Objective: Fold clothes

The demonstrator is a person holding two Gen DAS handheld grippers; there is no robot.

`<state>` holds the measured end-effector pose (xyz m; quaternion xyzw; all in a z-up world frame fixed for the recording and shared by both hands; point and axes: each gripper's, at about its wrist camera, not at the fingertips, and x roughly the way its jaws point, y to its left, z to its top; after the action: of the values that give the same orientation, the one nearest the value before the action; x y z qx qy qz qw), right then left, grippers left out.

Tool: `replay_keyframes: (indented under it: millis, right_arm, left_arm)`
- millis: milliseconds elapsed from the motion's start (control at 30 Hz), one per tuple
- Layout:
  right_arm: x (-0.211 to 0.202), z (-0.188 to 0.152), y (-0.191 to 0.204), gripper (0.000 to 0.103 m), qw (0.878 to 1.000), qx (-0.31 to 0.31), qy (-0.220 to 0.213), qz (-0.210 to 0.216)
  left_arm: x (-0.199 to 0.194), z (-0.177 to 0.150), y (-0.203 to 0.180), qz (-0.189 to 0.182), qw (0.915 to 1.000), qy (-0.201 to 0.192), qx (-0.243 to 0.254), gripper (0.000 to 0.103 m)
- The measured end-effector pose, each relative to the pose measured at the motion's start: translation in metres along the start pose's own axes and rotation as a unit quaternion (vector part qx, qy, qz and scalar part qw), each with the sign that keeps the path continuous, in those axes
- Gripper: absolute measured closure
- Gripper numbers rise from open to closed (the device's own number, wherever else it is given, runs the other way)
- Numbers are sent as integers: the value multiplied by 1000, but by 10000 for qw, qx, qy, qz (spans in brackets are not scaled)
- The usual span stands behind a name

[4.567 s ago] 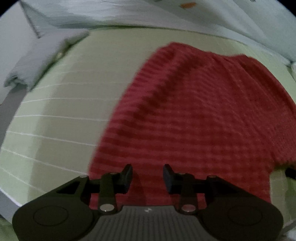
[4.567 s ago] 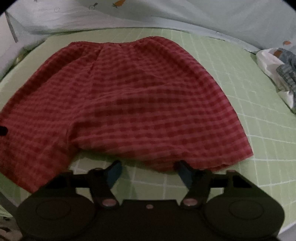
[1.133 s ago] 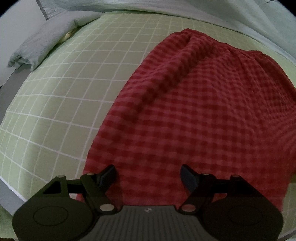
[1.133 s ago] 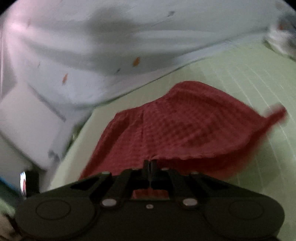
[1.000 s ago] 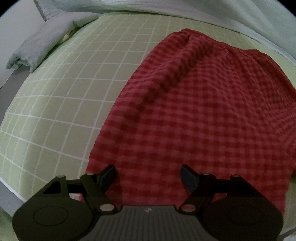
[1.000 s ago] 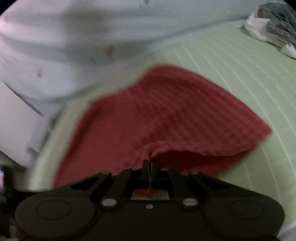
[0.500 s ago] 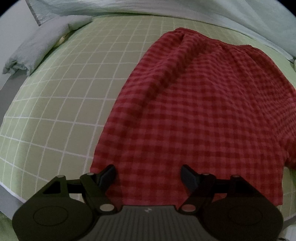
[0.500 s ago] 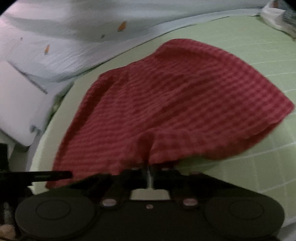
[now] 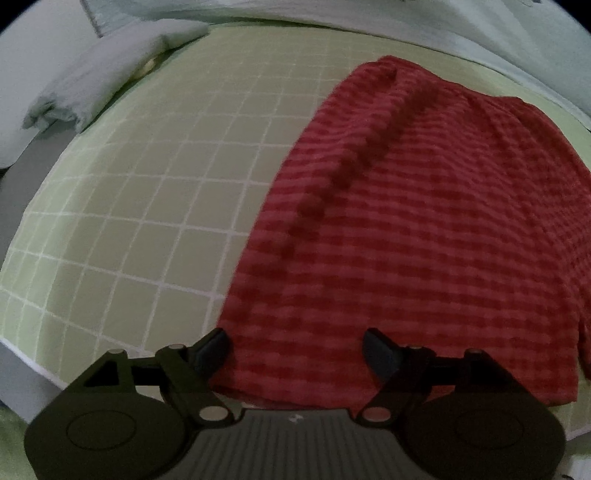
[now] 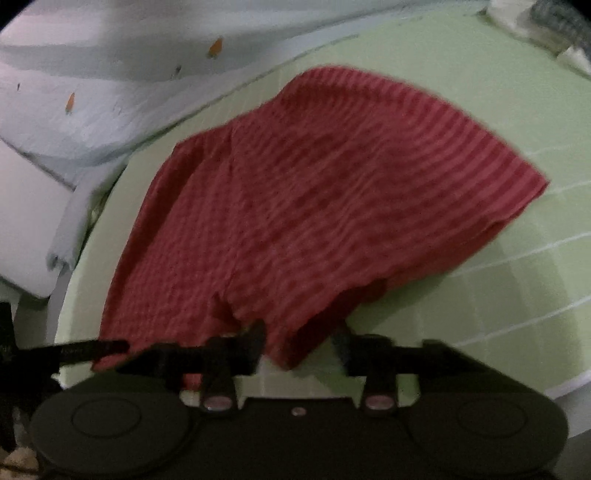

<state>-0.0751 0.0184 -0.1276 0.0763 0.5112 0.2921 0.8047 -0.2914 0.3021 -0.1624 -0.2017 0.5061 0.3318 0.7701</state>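
Left wrist view: left hand-held gripper [image 9: 295, 350] released, jaws spread wide, straddling the near hem of the red checked fabric shorts [image 9: 424, 229] without pinching them. Shorts spread flat over the right half of a pale green mat with a white grid [image 9: 147, 206], one long raised crease running from the far edge toward the near left corner. Beyond the mat's far left corner, a folded pale grey-blue cloth [image 9: 99, 77]; behind the mat, a light blue sheet [image 9: 443, 33] along the whole far side. Nothing between the jaws and the hem.

Right wrist view: right hand-held gripper [image 10: 299, 341] released too, jaws parted, with a loose near corner of the red checked shorts [image 10: 314, 206] hanging down between them, blurred; contact with the fingers hard to judge. Shorts doubled over here, upper layer bulging above the green gridded mat [image 10: 517, 288]. Shown only here: small orange printed motifs on the light blue sheet [image 10: 129, 74], a white and grey crumpled garment [image 10: 546, 26] at the far right corner, a white padded edge [image 10: 29, 221] at left, and a thin dark bar [image 10: 88, 349] crossing in from the left, touching the shorts' near left corner. Seen only from the left wrist: the long crease and the flat near hem.
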Motion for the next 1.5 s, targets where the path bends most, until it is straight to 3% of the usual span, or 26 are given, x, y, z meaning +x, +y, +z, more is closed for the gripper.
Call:
replay_keyframes:
  millis: [100,267,400,500,600,667,700,800,900,933,1000,1033,1067,1167,1200,1233,1267,1333,1400,1500]
  right_arm:
    - [-10,8,-9,54,9995,-13,-201,-247]
    - [-9,26,-37,32,9919,166,-627,-1089]
    - [2,44,-69,29,9800,376,-927,-1723]
    - [8,55,-96,30,9744,708,-1020,-1872]
    - [12,62,-103,44,9757,655,-1028,-1819]
    - [15,66,-103,90,9778,404,-990,-1802]
    - [17,67,-100,98,9791,247,-944,-1787]
    - [13,65,-95,99,9741,-78,-990,-2034]
    - [7,61,-96,99,9684,78,-1000,-2285]
    - [7,60,-96,97,9688,108,-933,-2293]
    - [5,56,-93,80,9671,88,-847,-2398]
    - [3,53,-91,56,9654,73,-854,-2463]
    - [1,50,-90,42,9639,80,-876,-2513]
    - [-3,44,-89,37,9650,258,-904,-2446]
    - [-3,42,-88,35,9657,304,-887,-2422]
    - [-3,41,-86,33,9659,314,-877,-2416]
    - [-2,40,-85,33,9665,298,-871,-2398]
    - [-1,39,-82,33,9678,267,-877,-2343]
    - [-1,38,-79,32,9696,268,-890,-2264]
    - [-3,40,-81,31,9718,348,-874,-2161]
  left_arm:
    - [-2,0,8,60,9998,30,-176,22]
    - [-10,0,19,15,9987,23,-510,22]
    - [-15,-1,25,16,9977,-34,-682,22]
    - [-15,0,30,69,9967,-55,-802,22]
    - [-17,1,36,134,9955,-67,-930,22]
    - [-19,2,38,182,9949,-88,-987,22]
    - [-18,2,39,212,9947,-87,-1004,22]
    - [-16,3,40,312,9942,-50,-1027,22]
    - [-12,2,41,362,9937,23,-1060,22]
    - [-10,1,42,368,9934,63,-1080,22]
    - [-7,0,42,380,9930,121,-1109,22]
    - [-7,-1,41,388,9933,115,-1084,22]
    - [-6,-1,40,398,9936,107,-1056,22]
    - [-6,-2,35,295,9949,58,-962,22]
    - [-6,-3,32,275,9956,30,-895,27]
    - [-6,-4,28,259,9963,1,-823,40]
    - [-7,-3,25,259,9968,-36,-750,46]
    - [-8,-1,19,194,9974,-84,-689,77]
    - [-8,3,14,130,9973,-102,-718,98]
    - [-11,12,4,119,9966,-166,-792,101]
